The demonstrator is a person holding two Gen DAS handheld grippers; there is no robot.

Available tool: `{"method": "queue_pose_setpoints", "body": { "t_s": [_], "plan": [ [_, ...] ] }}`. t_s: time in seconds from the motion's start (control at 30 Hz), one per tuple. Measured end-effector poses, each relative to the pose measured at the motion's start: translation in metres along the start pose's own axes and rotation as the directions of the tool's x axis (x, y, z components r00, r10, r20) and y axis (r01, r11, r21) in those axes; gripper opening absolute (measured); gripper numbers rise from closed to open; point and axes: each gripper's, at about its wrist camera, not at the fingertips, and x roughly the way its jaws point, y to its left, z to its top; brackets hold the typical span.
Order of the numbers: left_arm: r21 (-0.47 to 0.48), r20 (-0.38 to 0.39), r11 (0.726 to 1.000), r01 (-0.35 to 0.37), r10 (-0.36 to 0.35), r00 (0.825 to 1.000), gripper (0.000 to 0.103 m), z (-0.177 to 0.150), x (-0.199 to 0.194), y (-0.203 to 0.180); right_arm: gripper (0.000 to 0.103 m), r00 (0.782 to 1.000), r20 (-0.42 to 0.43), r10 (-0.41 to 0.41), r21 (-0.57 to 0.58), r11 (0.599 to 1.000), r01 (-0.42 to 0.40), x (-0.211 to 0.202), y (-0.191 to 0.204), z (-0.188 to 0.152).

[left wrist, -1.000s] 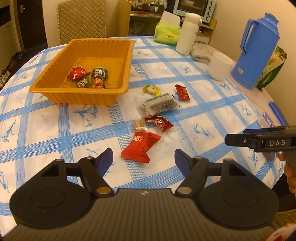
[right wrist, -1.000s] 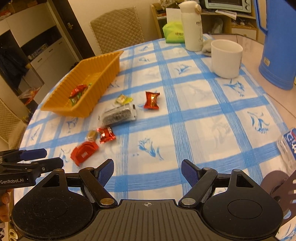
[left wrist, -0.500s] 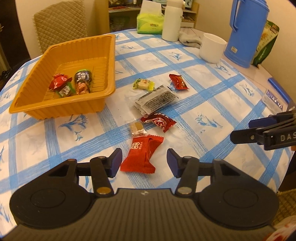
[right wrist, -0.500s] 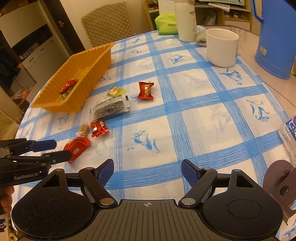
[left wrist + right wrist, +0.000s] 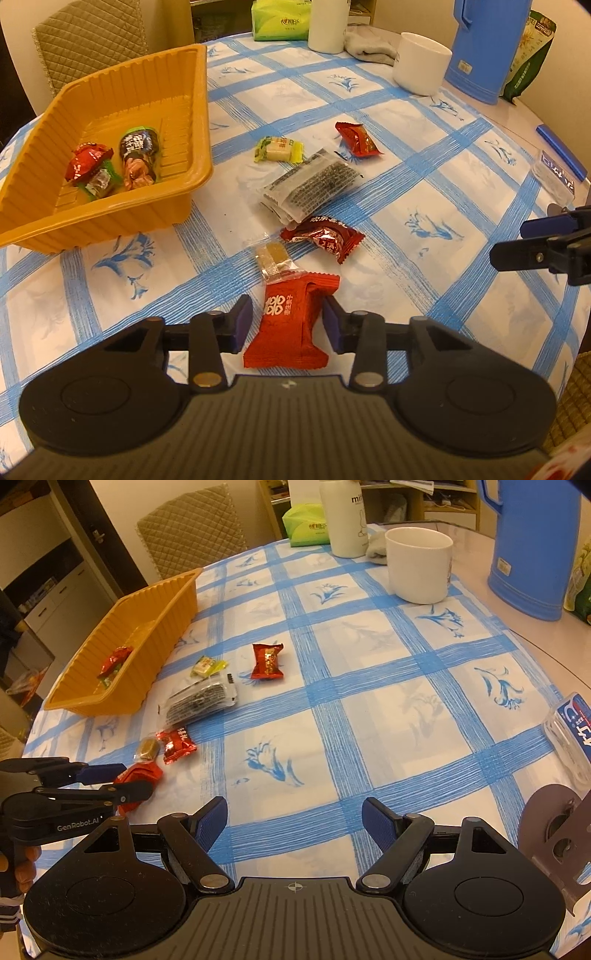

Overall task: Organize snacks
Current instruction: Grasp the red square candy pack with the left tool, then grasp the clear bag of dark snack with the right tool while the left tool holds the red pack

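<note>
An orange tray (image 5: 199,110) holds three wrapped snacks (image 5: 110,162) at the left of the table. A large red snack packet (image 5: 291,325) lies between the pads of my left gripper (image 5: 286,325), which straddles it, still open with small gaps on each side. Beyond it lie a small tan candy (image 5: 273,258), a dark red packet (image 5: 325,236), a clear black-speckled packet (image 5: 310,184), a yellow-green candy (image 5: 279,149) and a red candy (image 5: 356,140). My right gripper (image 5: 295,821) is open and empty above the blue-checked cloth; it also shows in the left wrist view (image 5: 543,243).
A white cup (image 5: 419,568), a blue thermos jug (image 5: 535,546), a white bottle (image 5: 345,517) and a green tissue pack (image 5: 306,526) stand at the far side. A clear plastic packet (image 5: 570,734) lies near the right edge. A quilted chair (image 5: 192,535) stands behind.
My left gripper has moved forward and down and narrowed, so the large red packet now lies between its pads. The right gripper has shifted a little and stays open.
</note>
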Motion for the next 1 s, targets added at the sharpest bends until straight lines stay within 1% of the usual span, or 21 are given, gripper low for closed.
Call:
{"method": "queue_pose_setpoints", "body": {
  "t_s": [0.03, 0.1, 0.13, 0.33, 0.47, 0.6, 0.83, 0.9, 0.93, 1.0],
  "plan": [
    [0.003, -0.003, 1.0, 0.005, -0.005, 1.0, 0.032, 0.0, 0.001, 0.0, 0.08, 1.0, 0.0, -0.001, 0.002, 1.0, 0.001, 0.0, 0.0, 0.0],
    [0.009, -0.01, 1.0, 0.01, -0.01, 1.0, 0.03, 0.0, 0.002, -0.001, 0.08, 1.0, -0.001, -0.004, 0.003, 1.0, 0.004, 0.001, 0.001, 0.001],
    [0.012, -0.008, 1.0, 0.009, -0.009, 1.0, 0.027, -0.001, 0.001, -0.001, 0.08, 1.0, -0.001, -0.004, 0.003, 1.0, 0.004, 0.002, 0.001, 0.001],
    [0.006, -0.006, 1.0, 0.027, -0.027, 1.0, 0.025, -0.007, -0.005, 0.001, 0.08, 1.0, -0.005, 0.008, -0.012, 1.0, -0.008, 0.008, 0.005, 0.006],
    [-0.03, 0.001, 0.999, 0.027, -0.027, 1.0, 0.025, -0.016, -0.015, 0.008, 0.08, 1.0, 0.005, 0.025, -0.049, 0.999, -0.024, 0.014, 0.01, 0.012],
    [-0.079, 0.016, 0.997, 0.0, 0.001, 1.0, 0.025, -0.023, -0.028, 0.021, 0.08, 0.998, 0.028, 0.054, -0.114, 0.992, -0.051, 0.021, 0.016, 0.022],
    [-0.183, 0.042, 0.98, -0.084, 0.093, 0.995, 0.025, -0.03, -0.047, 0.052, 0.079, 0.988, 0.061, 0.142, -0.224, 0.966, -0.126, 0.04, 0.034, 0.048],
    [-0.213, 0.044, 0.971, -0.104, 0.116, 0.992, 0.025, -0.031, -0.052, 0.061, 0.071, 0.983, 0.065, 0.172, -0.256, 0.955, -0.15, 0.047, 0.041, 0.056],
    [-0.228, 0.045, 0.967, -0.112, 0.126, 0.991, 0.025, -0.032, -0.054, 0.066, 0.065, 0.981, 0.06, 0.185, -0.269, 0.949, -0.163, 0.051, 0.044, 0.06],
    [-0.251, 0.044, 0.96, -0.128, 0.143, 0.989, 0.025, -0.034, -0.056, 0.073, 0.059, 0.979, 0.055, 0.195, -0.281, 0.944, -0.172, 0.06, 0.05, 0.069]
  ]
}}
